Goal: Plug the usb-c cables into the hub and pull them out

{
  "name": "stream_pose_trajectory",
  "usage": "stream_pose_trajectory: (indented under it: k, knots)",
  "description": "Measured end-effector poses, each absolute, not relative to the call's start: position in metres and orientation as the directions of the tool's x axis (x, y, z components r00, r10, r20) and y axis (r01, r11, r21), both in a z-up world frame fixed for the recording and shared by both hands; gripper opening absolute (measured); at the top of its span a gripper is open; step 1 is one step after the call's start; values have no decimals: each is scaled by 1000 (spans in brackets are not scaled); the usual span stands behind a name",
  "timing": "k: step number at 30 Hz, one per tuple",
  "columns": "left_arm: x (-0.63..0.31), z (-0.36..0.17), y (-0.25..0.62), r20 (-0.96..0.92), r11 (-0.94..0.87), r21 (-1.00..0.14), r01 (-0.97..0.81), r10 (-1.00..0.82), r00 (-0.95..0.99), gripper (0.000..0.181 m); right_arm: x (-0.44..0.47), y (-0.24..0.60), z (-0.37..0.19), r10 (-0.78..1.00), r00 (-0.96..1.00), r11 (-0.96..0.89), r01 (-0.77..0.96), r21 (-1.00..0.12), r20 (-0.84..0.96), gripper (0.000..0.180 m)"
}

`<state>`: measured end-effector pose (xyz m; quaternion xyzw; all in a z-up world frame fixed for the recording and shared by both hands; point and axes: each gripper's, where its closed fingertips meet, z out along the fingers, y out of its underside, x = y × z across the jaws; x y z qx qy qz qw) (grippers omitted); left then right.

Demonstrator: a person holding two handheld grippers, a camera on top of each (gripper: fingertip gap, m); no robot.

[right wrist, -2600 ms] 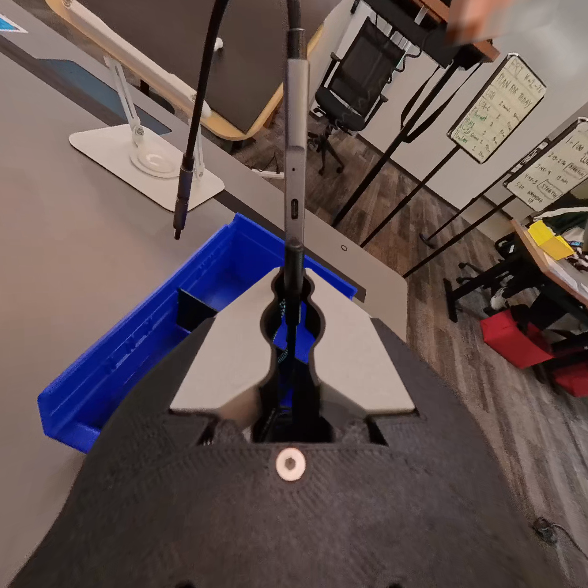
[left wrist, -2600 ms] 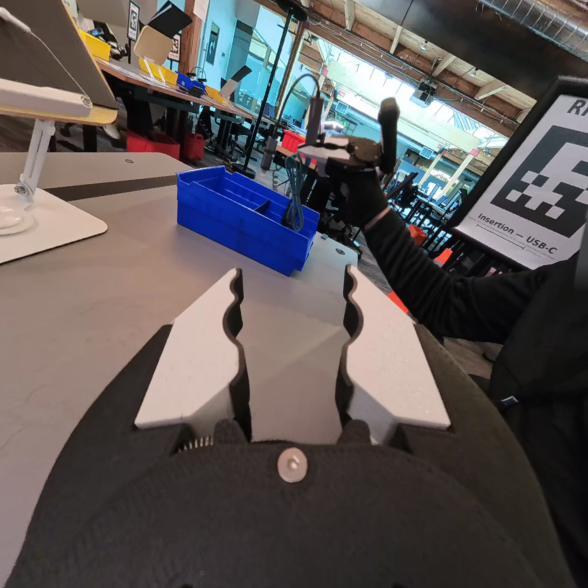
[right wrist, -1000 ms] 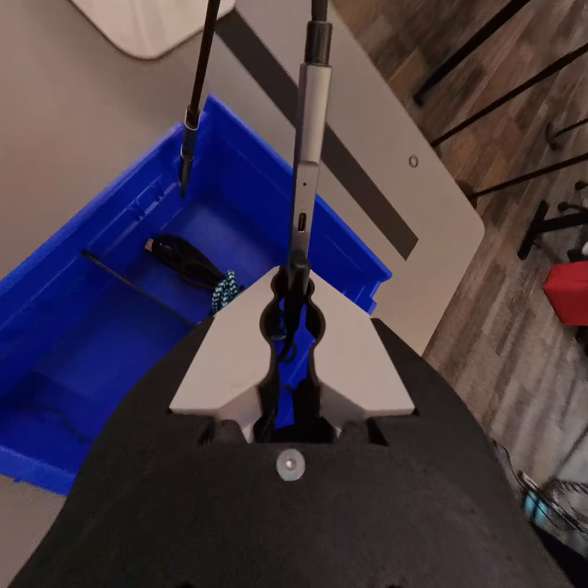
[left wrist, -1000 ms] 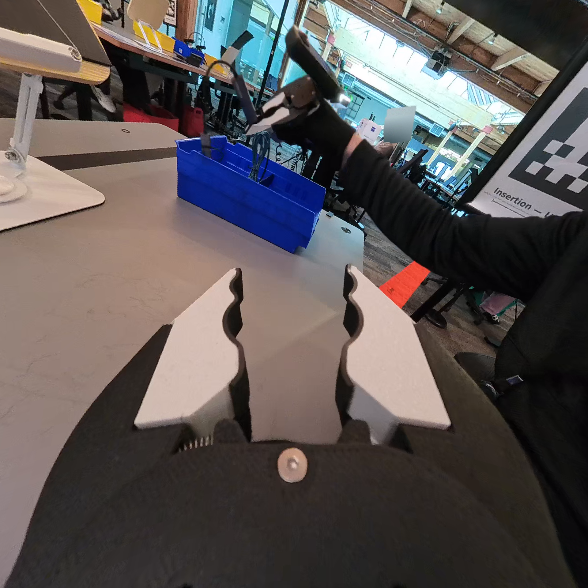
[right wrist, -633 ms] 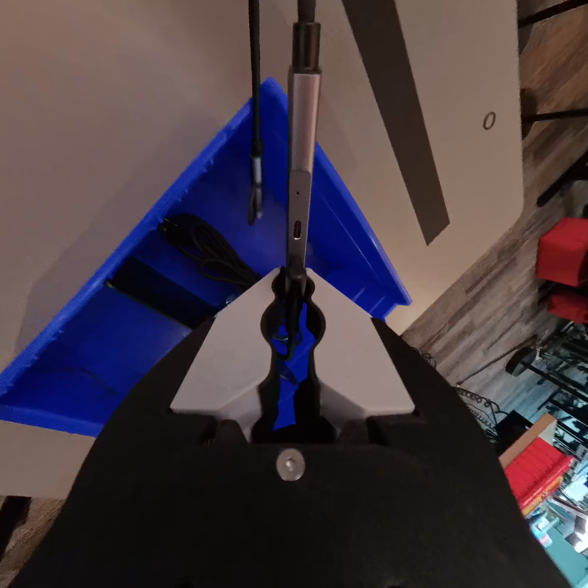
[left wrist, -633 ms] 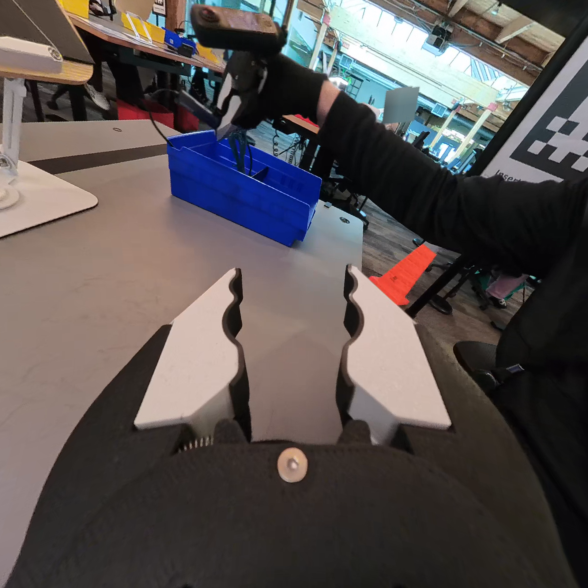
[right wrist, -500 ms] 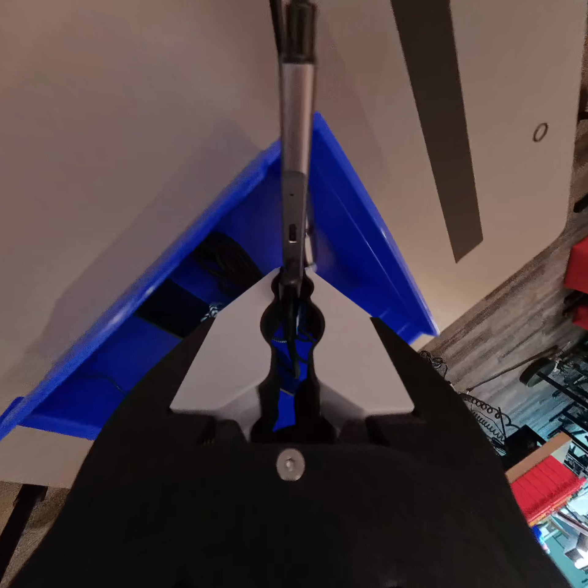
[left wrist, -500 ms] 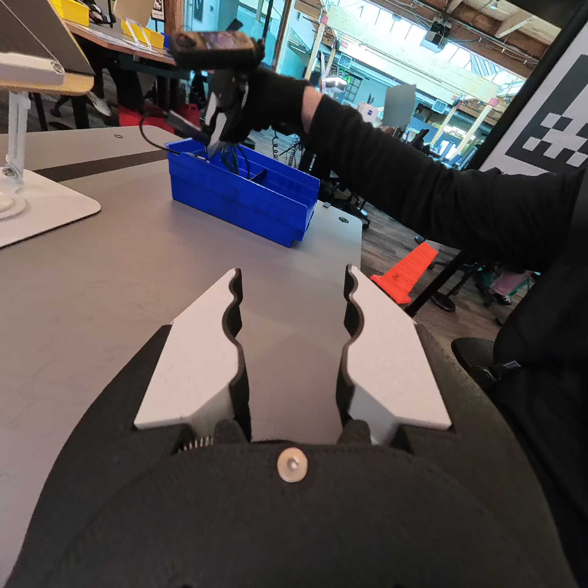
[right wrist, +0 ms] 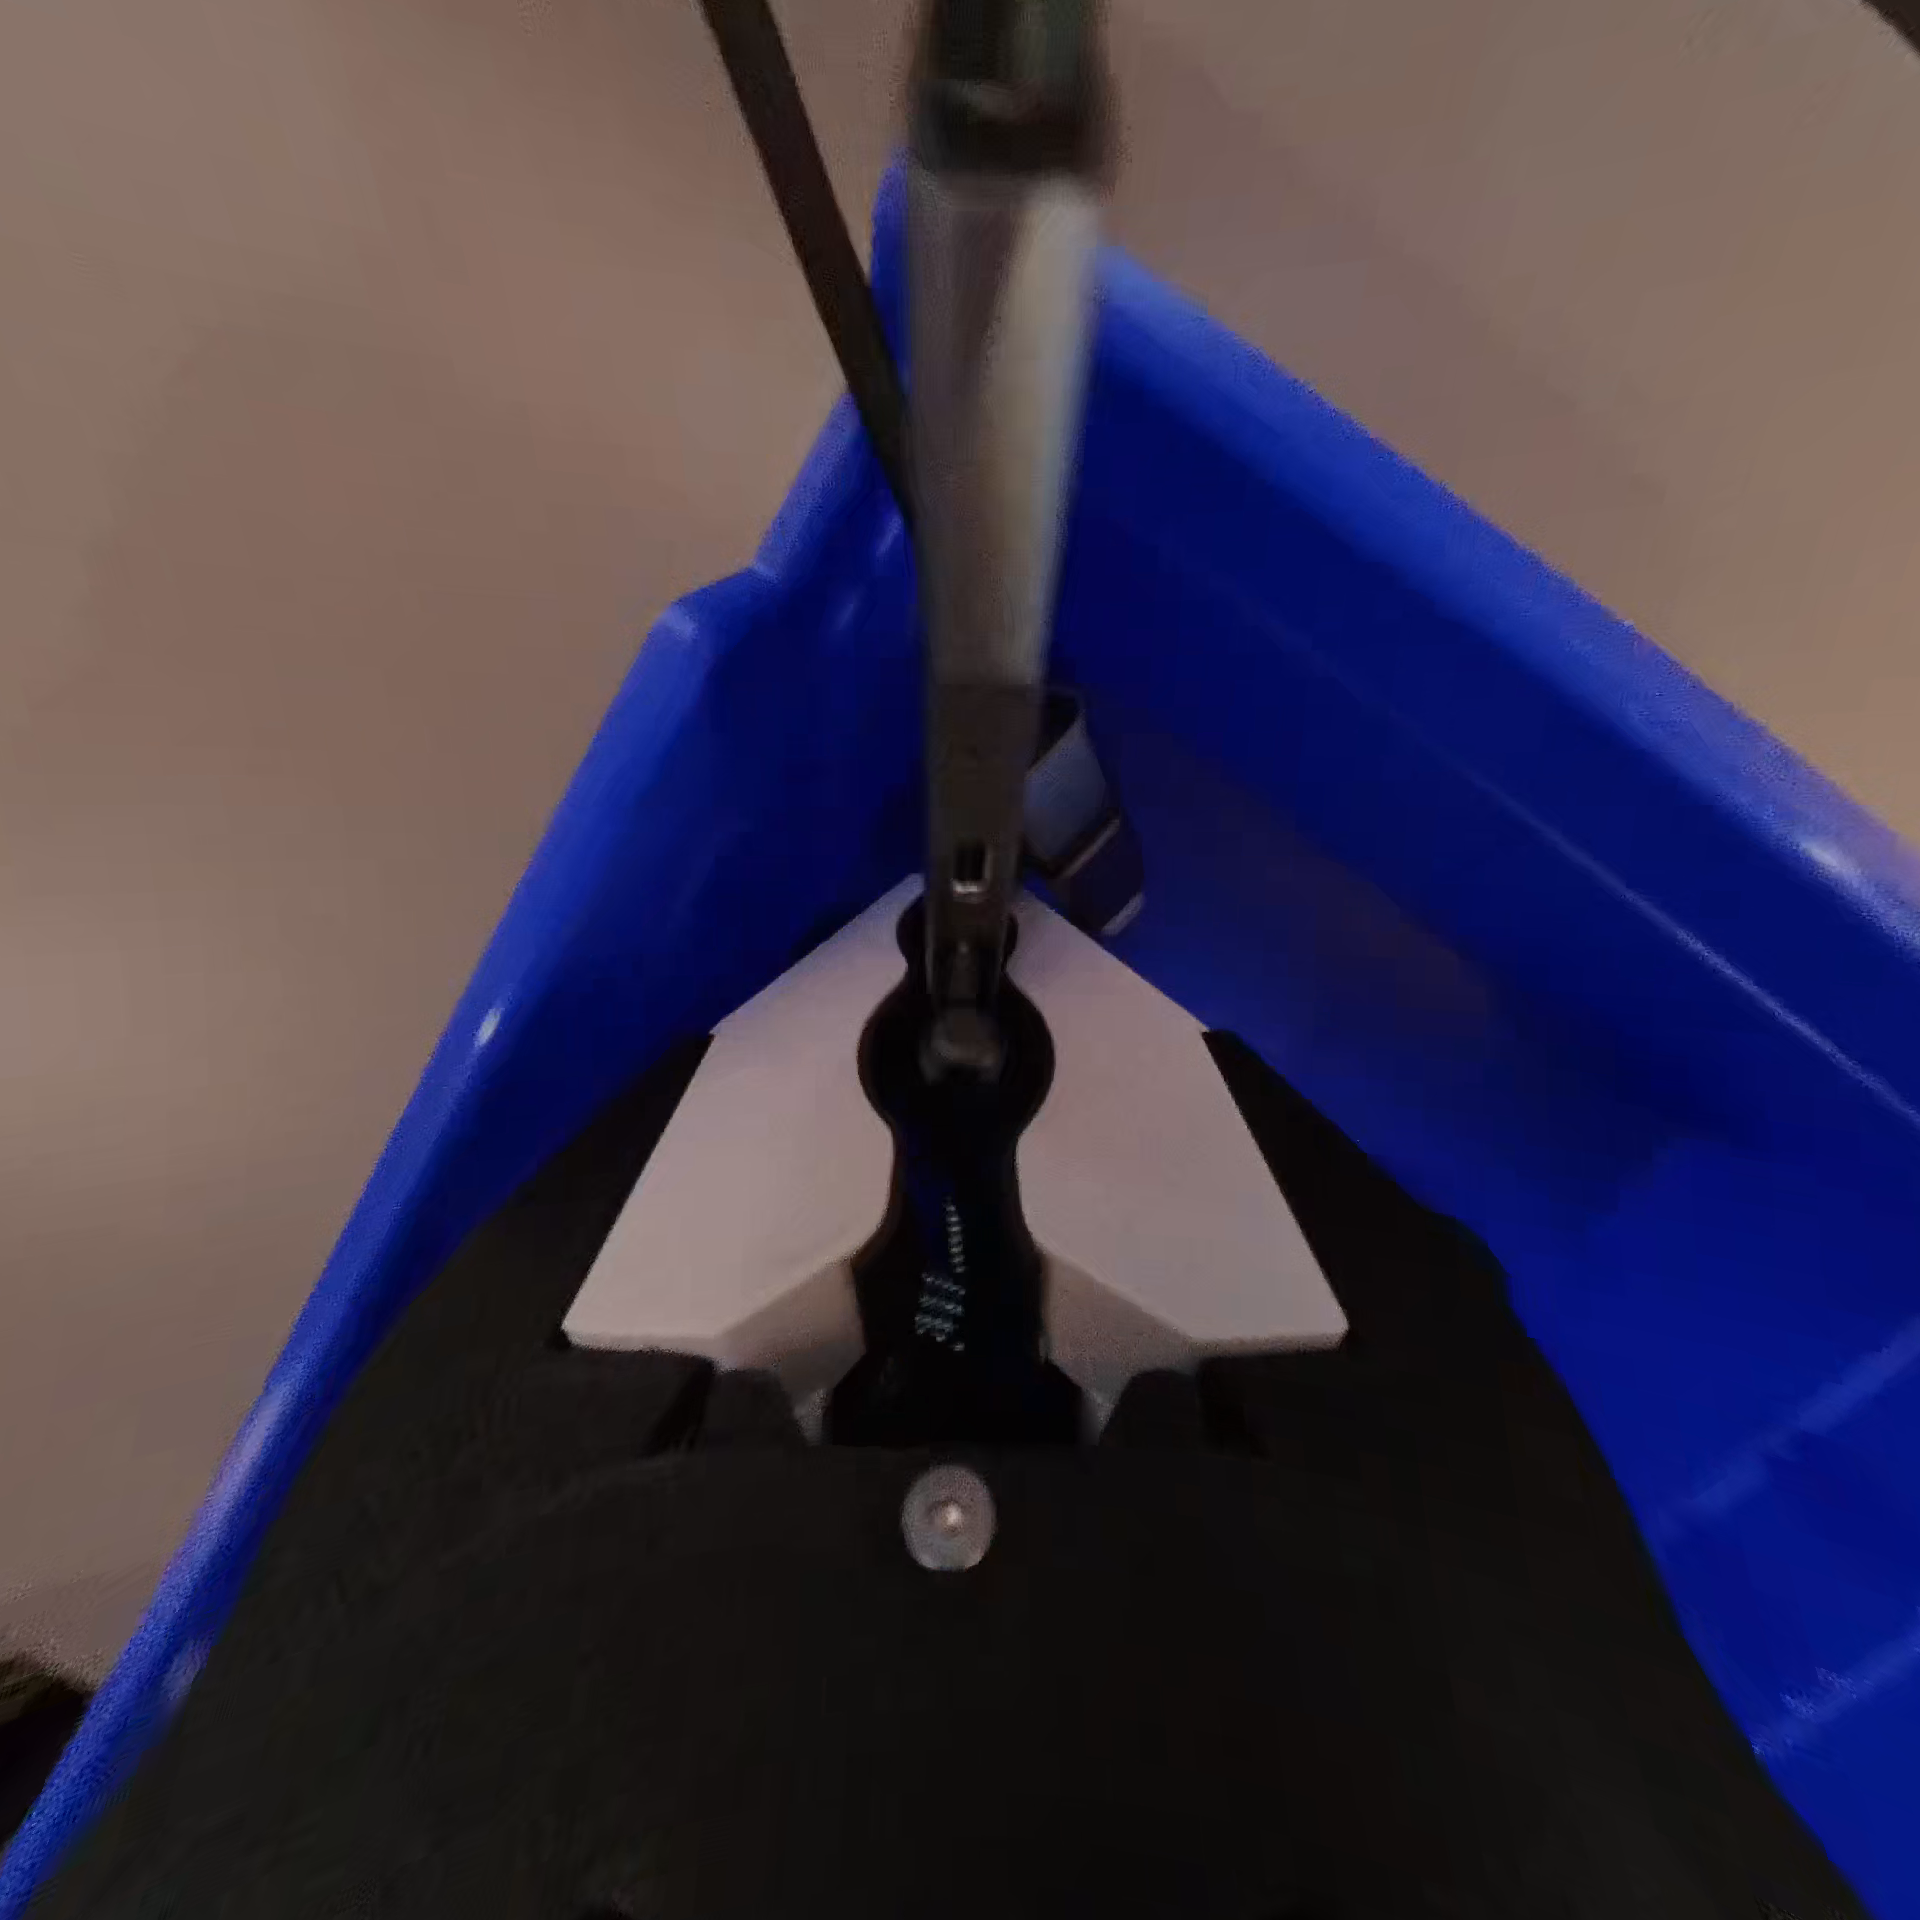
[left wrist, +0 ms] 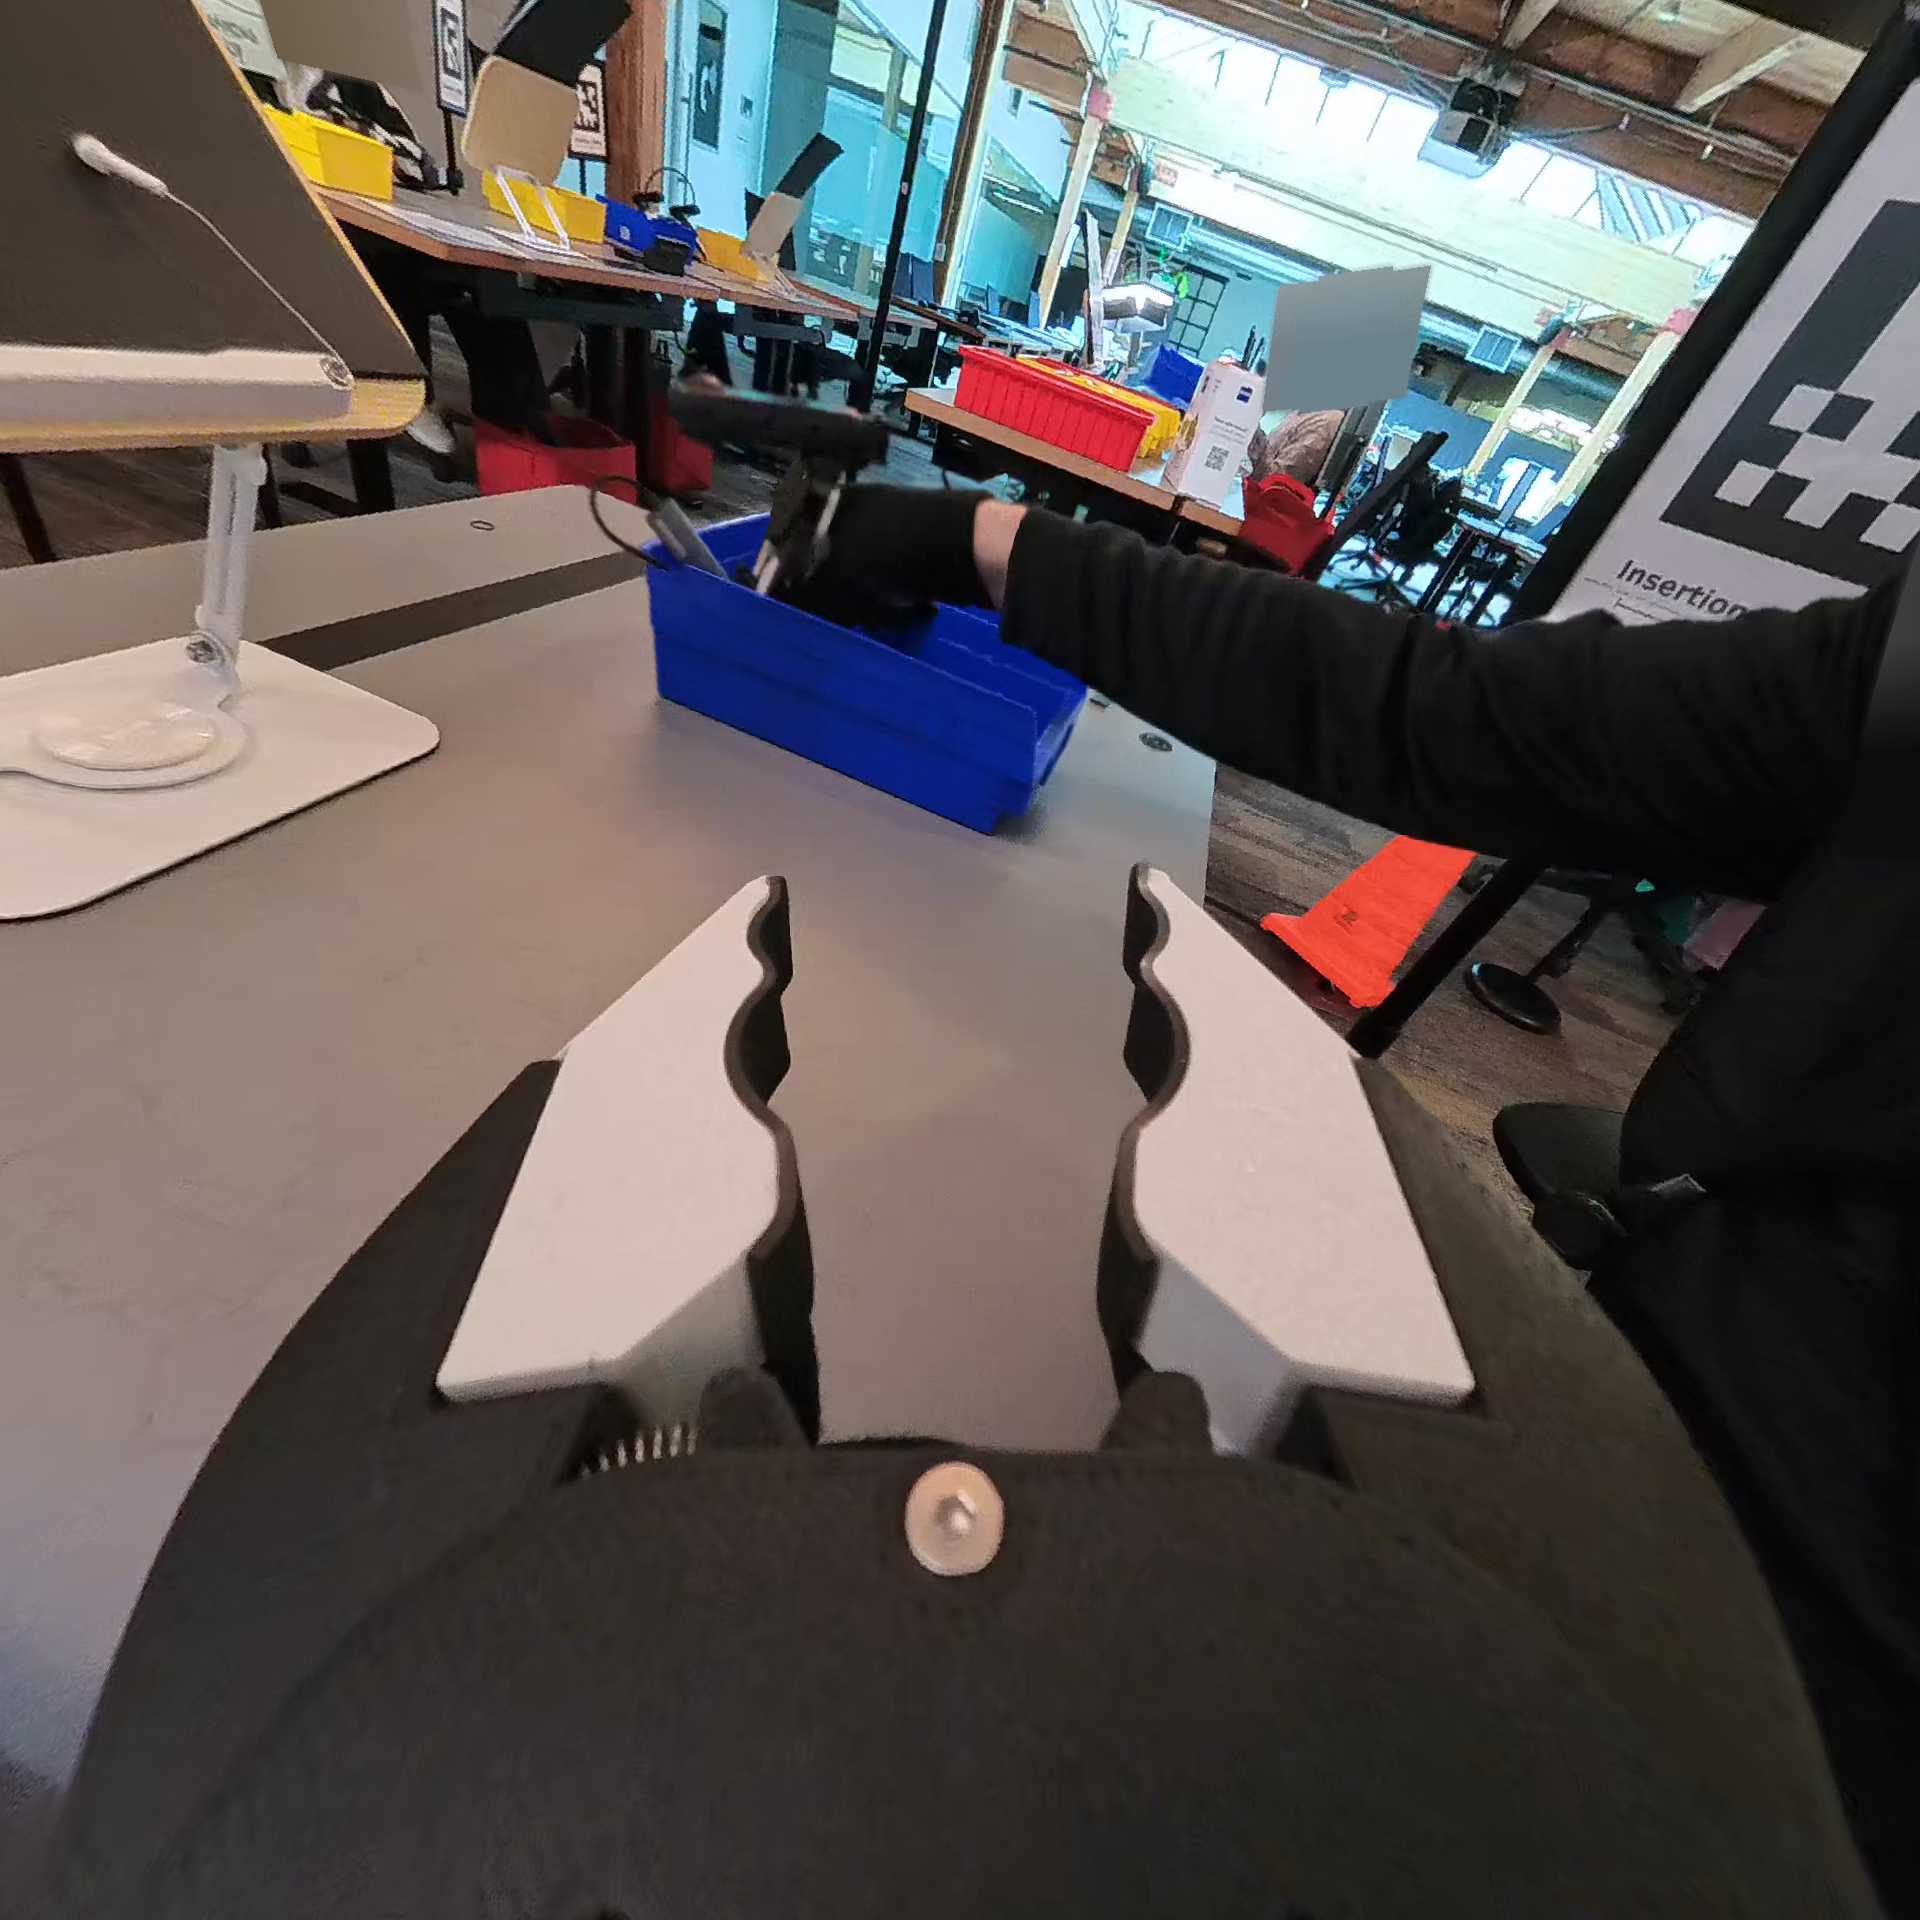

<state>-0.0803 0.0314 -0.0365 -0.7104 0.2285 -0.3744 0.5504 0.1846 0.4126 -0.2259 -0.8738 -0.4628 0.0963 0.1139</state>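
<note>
My left gripper [left wrist: 956, 909] is open and empty, low over the grey table [left wrist: 416, 1039]. A blue bin [left wrist: 852, 691] stands farther ahead on the table. My right gripper [left wrist: 795, 535], in a black-gloved hand, dips into the bin's far end. In the right wrist view my right gripper [right wrist: 961, 935] is shut on the black plug of a usb-c cable that sits in the end of the slim grey hub [right wrist: 987, 416]. The hub points forward over the bin's corner [right wrist: 1455, 831]. The hub's own black cable [right wrist: 810, 208] runs beside it. The hub [left wrist: 681, 540] sticks out above the bin's rim.
A white stand with a flat base [left wrist: 156, 769] is at the left of the table. A sign board with a black-and-white marker [left wrist: 1787, 416] stands at the right. The person's black sleeve [left wrist: 1351, 707] crosses over the table's right edge. An orange cone [left wrist: 1361, 914] lies on the floor. Some 50 centimetres of space lies between my two pairs of fingers. The flat base [left wrist: 156, 769] lies some 30 centimetres from my right tips, 40 centimetres from my left tips.
My right gripper has come down from above the bin into its far end, carrying the plug and hub. The left gripper stays open in the same place.
</note>
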Motion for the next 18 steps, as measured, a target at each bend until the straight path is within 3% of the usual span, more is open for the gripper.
stream_pose_trajectory:
  k: [3,7,13,18]
  knots:
    - [-78,-32,31,267,-281,-957,79,-737,621,63,189,420,-233,867,485,-454,863,-222,112,7]
    - [-83,-22,29,224,-261,-964,42,-721,656,64,200,415,-225,889,430,-410,901,-143,159,51]
    - [-127,7,25,151,-222,-975,8,-638,755,66,192,401,-203,896,444,-417,859,-299,26,72]
    - [-190,16,27,63,-245,-968,-60,-467,882,66,196,398,-176,875,477,-466,790,-399,-79,90]
